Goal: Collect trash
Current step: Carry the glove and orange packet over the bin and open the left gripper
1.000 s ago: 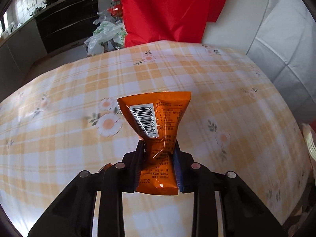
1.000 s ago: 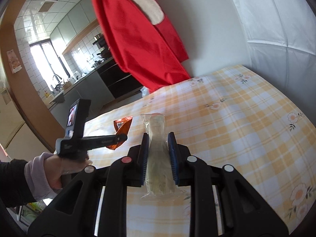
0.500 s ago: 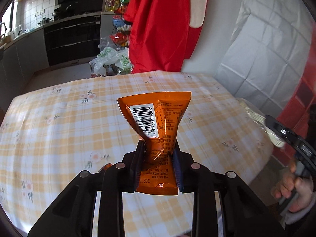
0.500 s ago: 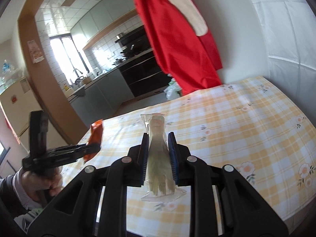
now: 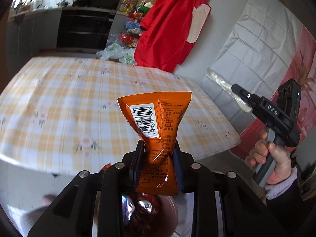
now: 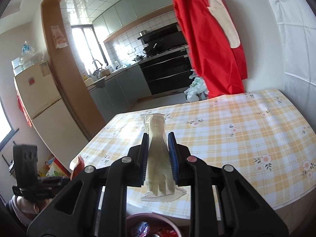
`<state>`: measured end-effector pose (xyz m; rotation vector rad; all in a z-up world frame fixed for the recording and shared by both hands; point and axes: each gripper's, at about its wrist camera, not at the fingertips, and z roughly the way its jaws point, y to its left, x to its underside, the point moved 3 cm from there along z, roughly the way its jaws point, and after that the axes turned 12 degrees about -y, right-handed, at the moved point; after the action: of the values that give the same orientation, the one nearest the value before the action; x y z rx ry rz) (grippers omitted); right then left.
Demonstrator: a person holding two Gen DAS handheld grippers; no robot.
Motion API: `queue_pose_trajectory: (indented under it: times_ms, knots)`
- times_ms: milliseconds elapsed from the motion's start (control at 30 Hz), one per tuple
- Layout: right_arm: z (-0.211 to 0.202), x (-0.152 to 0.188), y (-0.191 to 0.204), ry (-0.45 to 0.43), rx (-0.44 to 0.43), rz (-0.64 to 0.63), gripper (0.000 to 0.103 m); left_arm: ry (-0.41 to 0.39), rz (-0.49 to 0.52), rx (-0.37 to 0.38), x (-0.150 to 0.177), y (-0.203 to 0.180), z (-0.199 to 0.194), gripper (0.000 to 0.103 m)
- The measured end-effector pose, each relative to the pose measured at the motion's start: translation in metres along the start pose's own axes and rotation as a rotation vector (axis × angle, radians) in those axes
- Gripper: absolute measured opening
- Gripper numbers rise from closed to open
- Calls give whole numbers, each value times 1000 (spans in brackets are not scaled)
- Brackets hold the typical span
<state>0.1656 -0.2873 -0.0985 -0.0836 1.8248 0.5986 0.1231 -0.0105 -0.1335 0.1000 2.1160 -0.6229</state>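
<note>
My left gripper (image 5: 158, 148) is shut on an orange snack wrapper (image 5: 156, 118) with a barcode label, held upright in the air off the near edge of the table (image 5: 59, 102). My right gripper (image 6: 158, 140) is shut on a clear packet holding a pale glove (image 6: 156, 150); it also shows in the left wrist view (image 5: 239, 92), off the table's right side. A dark red bin (image 5: 150, 211) with shiny trash inside sits below both grippers, its rim also low in the right wrist view (image 6: 154, 217).
The table (image 6: 237, 130) has a yellow checked cloth with flowers. A red cloth (image 5: 169, 29) hangs behind it by a white wall. Plastic bags (image 5: 116, 51) lie on the kitchen floor beyond. A fridge (image 6: 39, 102) stands at the left.
Both grippers have pulled back and away from the table, each keeping its item. The table has receded and the red bin has come into view beneath them.
</note>
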Motion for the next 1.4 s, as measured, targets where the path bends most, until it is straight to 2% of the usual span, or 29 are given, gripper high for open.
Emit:
queue_pose_trajectory:
  times_ms: [200, 433, 600, 900, 1133, 1300, 1400]
  knots:
    - [-11, 10, 31, 9, -27, -12, 23, 47, -94, 17, 33, 14, -20, 30]
    - [-26, 25, 60, 29, -46, -44, 23, 115, -128, 12, 68, 20, -32, 34]
    - [-37, 32, 73, 46, -56, -61, 23, 109, -129, 20, 77, 13, -40, 36]
    - [-49, 41, 90, 66, -79, -89, 23, 126, -142, -6, 83, 17, -38, 56]
    - [-48, 45, 89, 78, -87, -87, 23, 74, -145, -60, 76, 25, -46, 70]
    - [-48, 52, 86, 102, -83, -93, 23, -70, -125, -180, 59, 39, -71, 88]
    - [-48, 57, 86, 121, -86, -98, 23, -144, -121, -246, 47, 47, -88, 93]
